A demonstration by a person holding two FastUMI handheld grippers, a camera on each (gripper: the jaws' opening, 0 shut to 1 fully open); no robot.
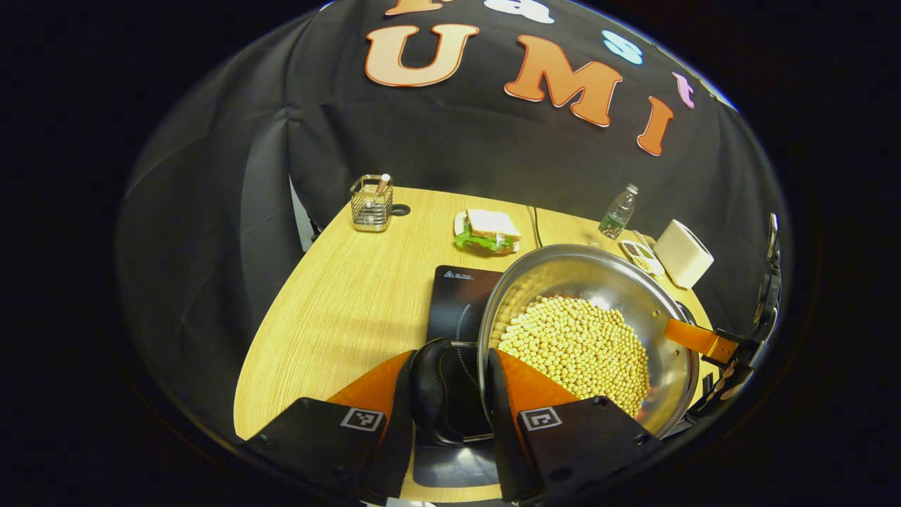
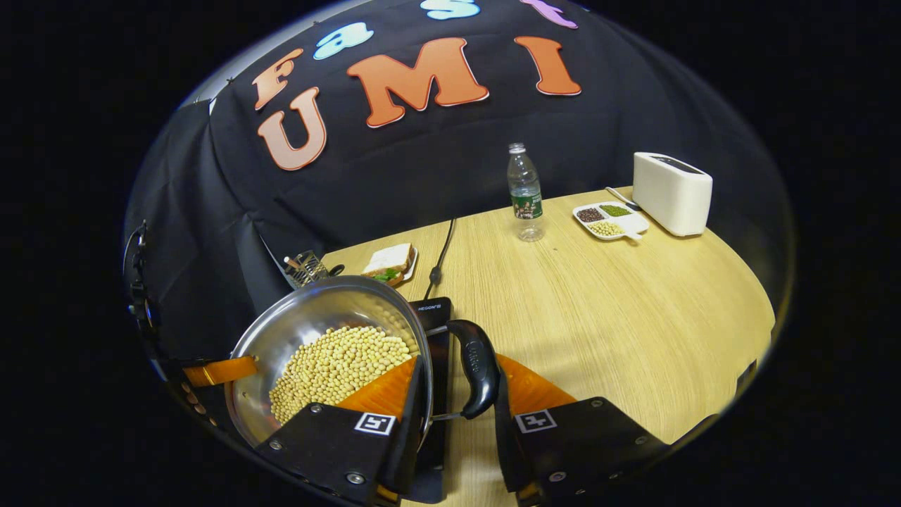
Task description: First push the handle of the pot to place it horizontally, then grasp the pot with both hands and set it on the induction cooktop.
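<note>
A steel pot (image 1: 563,271) full of soybeans (image 1: 577,348) sits tilted over the right part of the black induction cooktop (image 1: 457,292); I cannot tell whether it rests on it. My left gripper (image 1: 450,360) is shut on the pot's black near handle (image 1: 433,391), with one finger reaching inside the rim. In the right gripper view, my right gripper (image 2: 461,362) is shut on the other black handle (image 2: 479,366) of the pot (image 2: 317,313), beside the cooktop (image 2: 435,308). Each view also catches the opposite gripper at the pot's far rim.
On the wooden table (image 2: 619,310) stand a wire utensil holder (image 1: 371,203), a sandwich on a plate (image 1: 489,231), a water bottle (image 2: 525,191), a white toaster (image 2: 672,191) and a small tray of beans (image 2: 609,220). A black cable (image 2: 440,260) runs back from the cooktop.
</note>
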